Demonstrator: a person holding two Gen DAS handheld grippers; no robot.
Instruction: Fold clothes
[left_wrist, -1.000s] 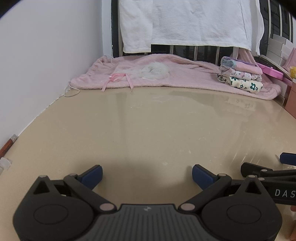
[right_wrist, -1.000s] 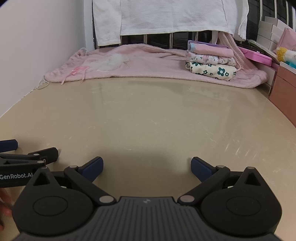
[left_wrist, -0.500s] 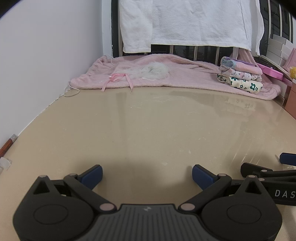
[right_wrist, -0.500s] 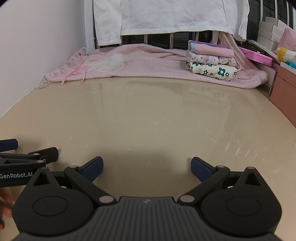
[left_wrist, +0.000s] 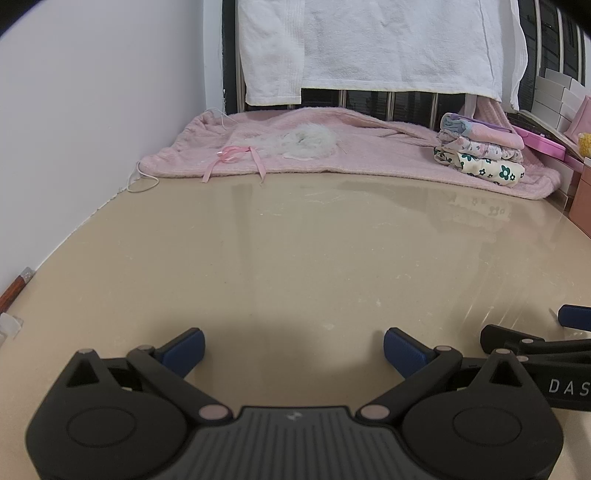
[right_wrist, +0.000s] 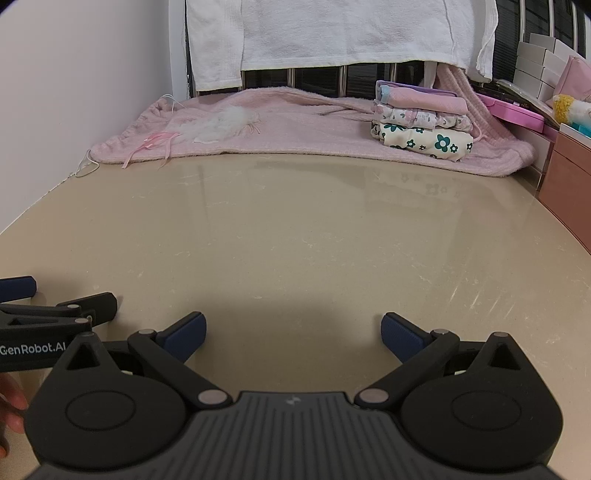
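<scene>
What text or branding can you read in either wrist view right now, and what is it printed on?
"DAS": side of the right gripper, cut off by the left wrist view's edge.
"GenRobot.AI": side of the left gripper, in the right wrist view.
No other readable text; the white boxes show none.

Left claw (left_wrist: 293, 349), right claw (right_wrist: 291, 332) side by side, both spread wide, empty.

Pink blanket (left_wrist: 369, 147), beige table (left_wrist: 295, 258)

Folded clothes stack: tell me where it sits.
The folded clothes stack sits far right in both views, on the pink blanket, below the hanging white towel.
</scene>
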